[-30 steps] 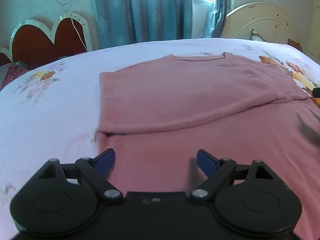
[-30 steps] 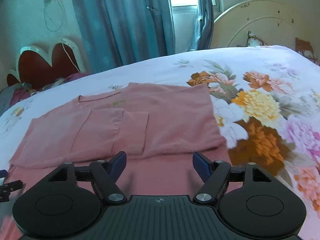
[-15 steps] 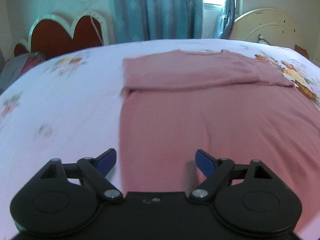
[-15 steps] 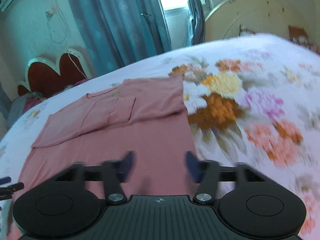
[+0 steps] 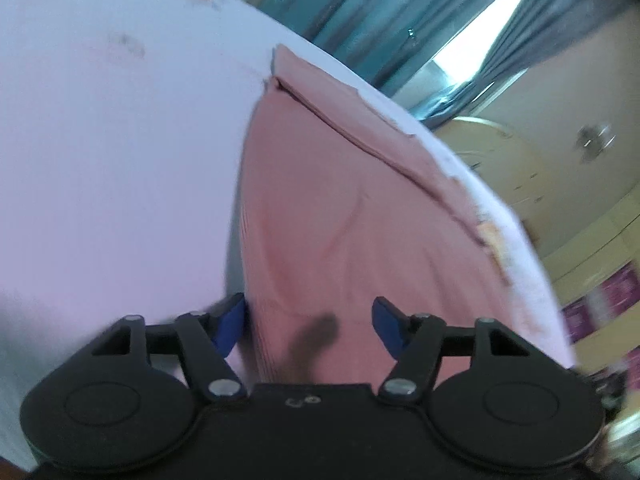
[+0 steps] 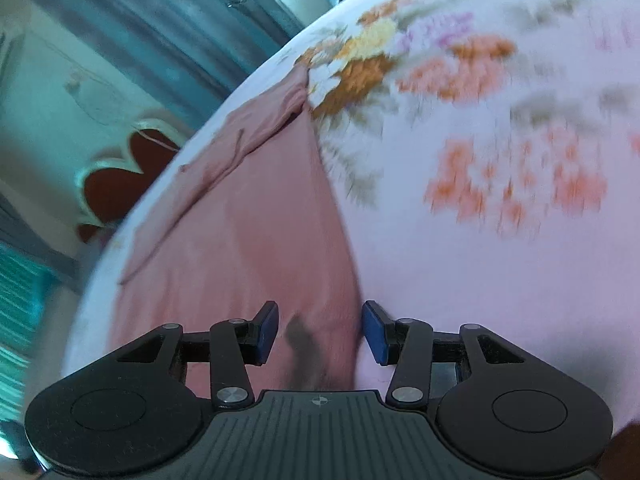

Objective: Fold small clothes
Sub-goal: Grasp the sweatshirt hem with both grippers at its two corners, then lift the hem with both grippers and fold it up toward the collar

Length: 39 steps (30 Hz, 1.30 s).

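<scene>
Spread over the bed, a pale lilac sheet printed with orange and yellow flowers (image 6: pixel 500 240) carries everything we are working on. Nearest to us, at the bottom hem, sit our two tools. Our left gripper (image 5: pixel 308 326) straddles the left bottom corner of the dusty-pink knit top (image 5: pixel 340 220): one of its blue fingers (image 5: pixel 230 322) lies just outside the side edge, the other over the cloth. The jaws have just been closing and now stand about half open, with the fabric between them but, as far as we can see, not yet pinched. Our right gripper (image 6: pixel 320 332) mirrors this at the right bottom corner of the same top (image 6: pixel 240 240), its fingers (image 6: pixel 376 332) about half apart around the side edge; they narrowed a moment ago and do not appear to press the cloth. Both tools are rolled and tipped downward, which we judge suits sliding one finger under the hem.

Farther out, the body of the top lies flat with a few soft wrinkles. Beyond that, the sleeves are already folded across the chest, leaving a neat rectangle; so the remaining step, we reckon, is bringing the hem up towards the neckline.

Past the bed stand teal curtains (image 5: pixel 360 20) by a bright window, a red heart-shaped headboard (image 6: pixel 120 176) and a cream curved headboard (image 5: pixel 500 152).
</scene>
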Each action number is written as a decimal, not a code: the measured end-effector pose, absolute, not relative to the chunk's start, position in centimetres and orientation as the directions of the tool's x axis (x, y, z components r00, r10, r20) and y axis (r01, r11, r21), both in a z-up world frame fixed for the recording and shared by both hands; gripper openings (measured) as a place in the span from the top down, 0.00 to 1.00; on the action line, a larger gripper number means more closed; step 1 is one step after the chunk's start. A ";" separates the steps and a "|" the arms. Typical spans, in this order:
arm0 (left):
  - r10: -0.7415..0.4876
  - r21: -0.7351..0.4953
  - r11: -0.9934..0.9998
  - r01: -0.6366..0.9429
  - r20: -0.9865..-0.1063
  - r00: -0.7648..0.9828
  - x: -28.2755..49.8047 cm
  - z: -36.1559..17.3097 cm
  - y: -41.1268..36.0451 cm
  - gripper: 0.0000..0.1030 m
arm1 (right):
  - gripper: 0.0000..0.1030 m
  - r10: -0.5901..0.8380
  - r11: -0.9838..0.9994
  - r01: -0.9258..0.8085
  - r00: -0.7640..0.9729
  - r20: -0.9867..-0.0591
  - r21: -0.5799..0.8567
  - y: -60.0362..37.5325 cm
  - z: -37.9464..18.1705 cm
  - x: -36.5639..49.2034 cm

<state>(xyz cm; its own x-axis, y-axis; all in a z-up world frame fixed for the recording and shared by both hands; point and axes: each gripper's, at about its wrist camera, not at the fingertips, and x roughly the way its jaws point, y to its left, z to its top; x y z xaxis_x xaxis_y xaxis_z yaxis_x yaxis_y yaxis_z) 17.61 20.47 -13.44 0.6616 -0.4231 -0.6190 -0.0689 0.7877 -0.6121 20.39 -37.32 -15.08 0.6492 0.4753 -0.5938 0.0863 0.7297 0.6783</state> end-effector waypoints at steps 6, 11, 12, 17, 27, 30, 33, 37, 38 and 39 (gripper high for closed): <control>-0.512 -0.699 0.713 -0.054 -0.573 0.640 16.8 -14.8 20.1 0.52 | 0.55 0.570 0.659 0.052 0.616 -0.544 0.750 -37.6 -15.6 19.1; -0.503 -0.698 0.714 -0.056 -0.567 0.652 17.5 -15.3 19.6 0.52 | 0.67 0.565 0.646 0.059 0.633 -0.528 0.761 -38.1 -15.9 20.3; -0.501 -0.695 0.716 -0.056 -0.568 0.653 17.7 -15.3 19.4 0.52 | 0.67 0.572 0.638 0.060 0.630 -0.525 0.768 -38.3 -16.0 20.7; -0.486 -0.680 0.731 -0.057 -0.578 0.655 17.2 -15.1 19.5 0.57 | 0.68 0.626 0.645 -0.003 0.575 -0.526 0.764 -37.7 -16.2 20.3; -0.377 -0.648 0.755 -0.099 -0.552 0.744 15.8 -14.2 19.6 0.96 | 0.93 0.608 0.610 -0.109 0.700 -0.375 0.785 -39.0 -13.3 18.7; -0.366 -0.649 0.742 -0.165 -0.599 0.712 16.1 -16.2 19.5 0.95 | 0.93 0.565 0.708 -0.025 0.619 -0.545 0.706 -38.3 -15.7 20.0; -0.362 -0.677 0.715 -0.175 -0.573 0.736 15.7 -15.5 19.8 0.96 | 0.93 0.565 0.674 -0.003 0.646 -0.513 0.739 -38.6 -15.8 20.3; -0.369 -0.716 0.685 -0.135 -0.501 0.783 16.1 -13.2 20.6 0.96 | 0.93 0.561 0.673 -0.096 0.712 -0.422 0.734 -38.3 -12.4 21.9; -0.370 -0.725 0.678 -0.119 -0.477 0.797 16.6 -12.4 20.5 0.96 | 0.93 0.558 0.679 -0.120 0.725 -0.404 0.724 -38.0 -11.3 22.8; -0.371 -0.733 0.673 -0.100 -0.452 0.811 17.4 -11.5 20.5 0.96 | 0.93 0.552 0.685 -0.133 0.736 -0.391 0.716 -37.8 -10.5 23.8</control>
<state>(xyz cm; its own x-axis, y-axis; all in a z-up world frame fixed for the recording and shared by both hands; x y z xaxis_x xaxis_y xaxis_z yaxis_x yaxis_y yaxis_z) 17.36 20.55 -11.52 0.8112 -0.3715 -0.4516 -0.0999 0.6729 -0.7330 23.84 -37.83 -10.46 0.7361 0.5524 -0.3911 -0.1333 0.6849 0.7164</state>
